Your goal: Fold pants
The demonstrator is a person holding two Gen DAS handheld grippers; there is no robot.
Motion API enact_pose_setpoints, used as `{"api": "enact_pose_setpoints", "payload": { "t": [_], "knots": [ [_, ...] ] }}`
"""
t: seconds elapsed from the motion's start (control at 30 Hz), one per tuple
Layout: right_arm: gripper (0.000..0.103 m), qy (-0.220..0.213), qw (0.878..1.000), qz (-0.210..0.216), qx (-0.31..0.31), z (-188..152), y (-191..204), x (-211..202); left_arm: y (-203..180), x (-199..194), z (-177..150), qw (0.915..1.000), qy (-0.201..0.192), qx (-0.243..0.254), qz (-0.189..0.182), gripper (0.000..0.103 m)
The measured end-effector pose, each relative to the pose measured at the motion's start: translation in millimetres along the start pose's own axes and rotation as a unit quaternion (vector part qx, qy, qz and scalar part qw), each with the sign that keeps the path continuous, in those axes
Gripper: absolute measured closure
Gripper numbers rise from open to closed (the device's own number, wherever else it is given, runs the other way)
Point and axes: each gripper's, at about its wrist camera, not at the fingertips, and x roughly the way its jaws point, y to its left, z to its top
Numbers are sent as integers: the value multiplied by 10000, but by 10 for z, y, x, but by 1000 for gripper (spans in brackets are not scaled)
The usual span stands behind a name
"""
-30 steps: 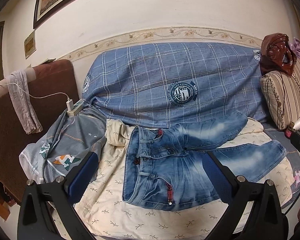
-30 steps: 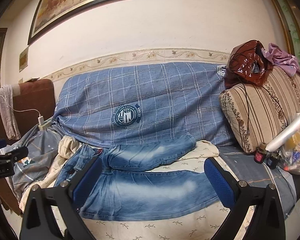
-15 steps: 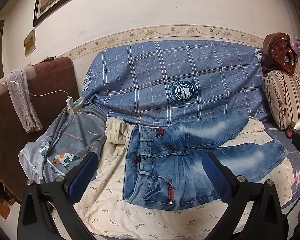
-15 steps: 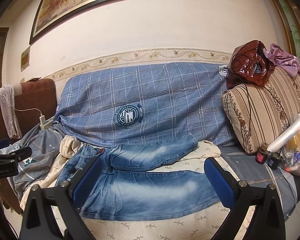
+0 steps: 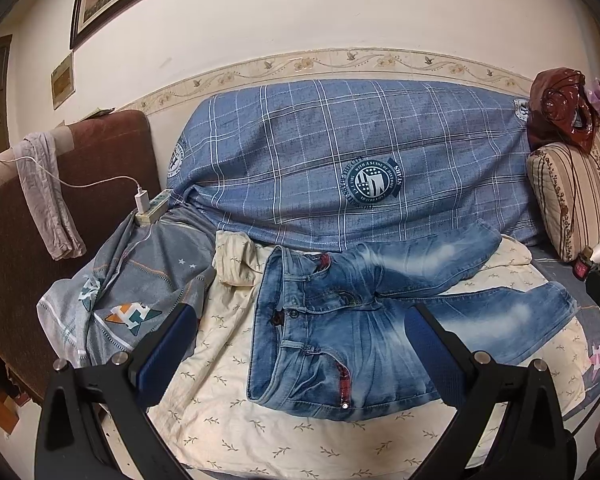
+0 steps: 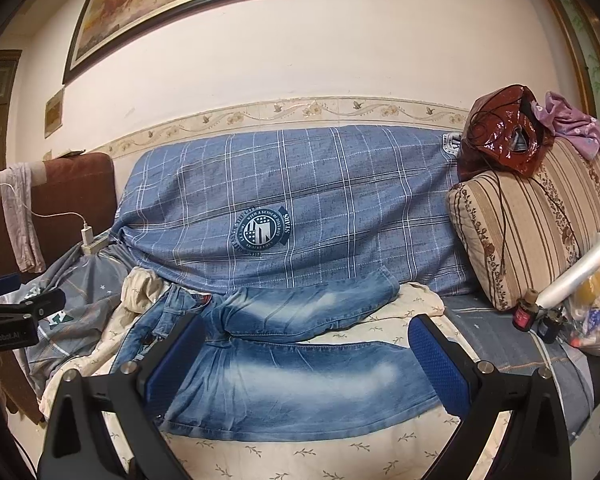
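Note:
Faded blue jeans (image 5: 364, 320) lie spread on a cream leaf-print sheet (image 5: 220, 392) over the sofa seat, waistband to the left, both legs running right. In the right wrist view the jeans (image 6: 300, 376) show their two legs, the far one angled up toward the backrest. My left gripper (image 5: 298, 348) hovers open in front of the waistband, touching nothing. Over the near leg my right gripper (image 6: 306, 360) is open too, with nothing between its blue pads. The left gripper's body (image 6: 12, 320) shows at the right wrist view's left edge.
A blue plaid cover (image 5: 360, 160) drapes the backrest. Grey patterned bedding (image 5: 140, 288) and a power strip with charger (image 5: 150, 210) lie left. A striped cushion (image 6: 520, 236) with a brown bag (image 6: 504, 136) on top stands right, next to bottles and plastic bags (image 6: 560, 312).
Both cameras have drifted slightly back and up; the jeans sit a little lower in both views. Both grippers stay open and the jeans have not moved.

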Motion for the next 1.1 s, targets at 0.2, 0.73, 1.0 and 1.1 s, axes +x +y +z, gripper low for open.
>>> {"api": "enact_pose_setpoints", "payload": {
  "t": [0.2, 0.73, 1.0, 1.1],
  "knots": [
    [0, 41, 10000, -14, 23, -16, -19, 38, -7, 41, -8, 10000, 42, 4, 1, 0],
    [0, 196, 9996, 4, 186, 93, -107, 311, 47, 356, 1, 9998, 181, -24, 70, 0],
    [0, 401, 9989, -57, 218, 136, -157, 716, 70, 679, 66, 9995, 289, -38, 122, 0],
    [0, 523, 9982, -63, 295, 127, -193, 905, 72, 841, 84, 9993, 350, -41, 122, 0]
  ]
}}
